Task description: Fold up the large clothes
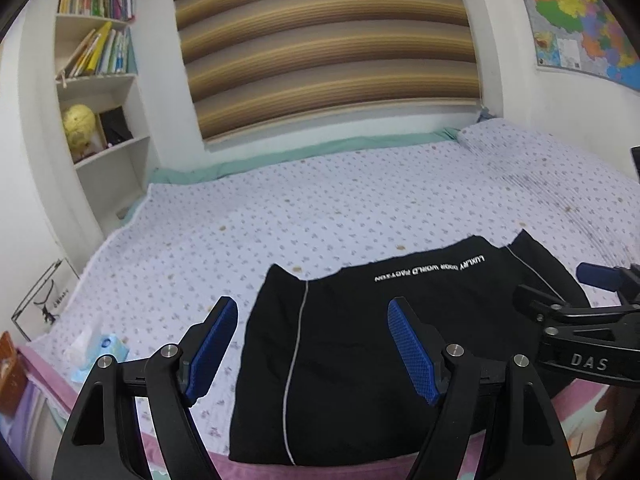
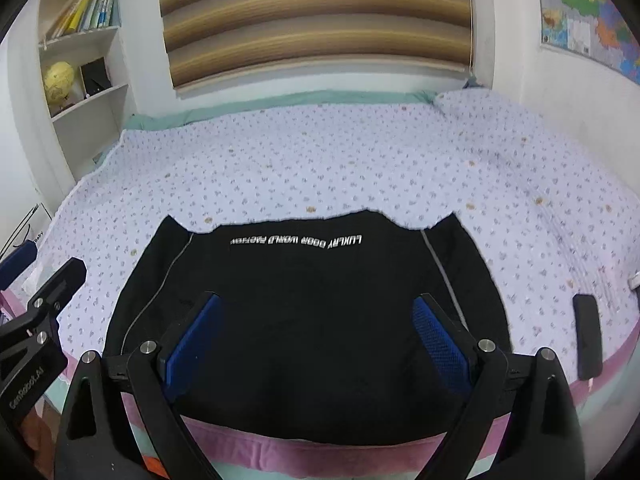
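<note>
A black garment with white lettering and thin grey piping lies folded flat at the near edge of the bed; it also shows in the right wrist view. My left gripper is open and empty, hovering above the garment's left part. My right gripper is open and empty, hovering above the garment's near middle. The right gripper also shows at the right edge of the left wrist view, and the left gripper at the left edge of the right wrist view.
The bed has a lilac flowered sheet and a pink front edge. A black phone lies on the sheet at right. A tissue pack lies at the bed's left corner. A bookshelf stands at left.
</note>
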{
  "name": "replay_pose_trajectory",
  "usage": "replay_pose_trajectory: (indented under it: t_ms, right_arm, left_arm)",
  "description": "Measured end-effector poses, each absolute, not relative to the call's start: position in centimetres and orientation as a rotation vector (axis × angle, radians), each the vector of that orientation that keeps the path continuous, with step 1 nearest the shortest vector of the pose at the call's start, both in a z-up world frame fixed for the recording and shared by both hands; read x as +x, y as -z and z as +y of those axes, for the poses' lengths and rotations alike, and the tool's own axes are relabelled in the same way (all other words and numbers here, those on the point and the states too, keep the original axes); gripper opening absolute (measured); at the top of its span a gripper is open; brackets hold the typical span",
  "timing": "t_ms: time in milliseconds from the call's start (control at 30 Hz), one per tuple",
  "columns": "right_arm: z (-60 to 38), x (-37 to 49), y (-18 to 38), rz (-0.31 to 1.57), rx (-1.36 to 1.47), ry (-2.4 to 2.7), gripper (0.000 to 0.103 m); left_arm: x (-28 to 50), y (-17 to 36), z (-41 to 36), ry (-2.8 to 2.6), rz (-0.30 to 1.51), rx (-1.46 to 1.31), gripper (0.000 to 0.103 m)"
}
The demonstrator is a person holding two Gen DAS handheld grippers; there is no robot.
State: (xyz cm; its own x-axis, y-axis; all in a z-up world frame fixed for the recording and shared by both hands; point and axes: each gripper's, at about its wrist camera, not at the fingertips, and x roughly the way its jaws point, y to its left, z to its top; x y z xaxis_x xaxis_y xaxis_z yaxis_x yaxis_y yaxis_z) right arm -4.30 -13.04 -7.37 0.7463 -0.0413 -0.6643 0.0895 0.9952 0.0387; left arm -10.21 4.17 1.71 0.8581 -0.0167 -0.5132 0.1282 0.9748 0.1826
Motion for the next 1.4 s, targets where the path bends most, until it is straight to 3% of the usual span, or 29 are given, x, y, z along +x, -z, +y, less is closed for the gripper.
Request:
replay_pose_trajectory:
  t_ms: [1400]
  right_arm:
    - [-12.1,-2.8,10.3,0.821,0.083,0.071,0.097]
  left_arm:
    - [-9.1,0.4,4.7,0.096,0.603,0.174,0.078]
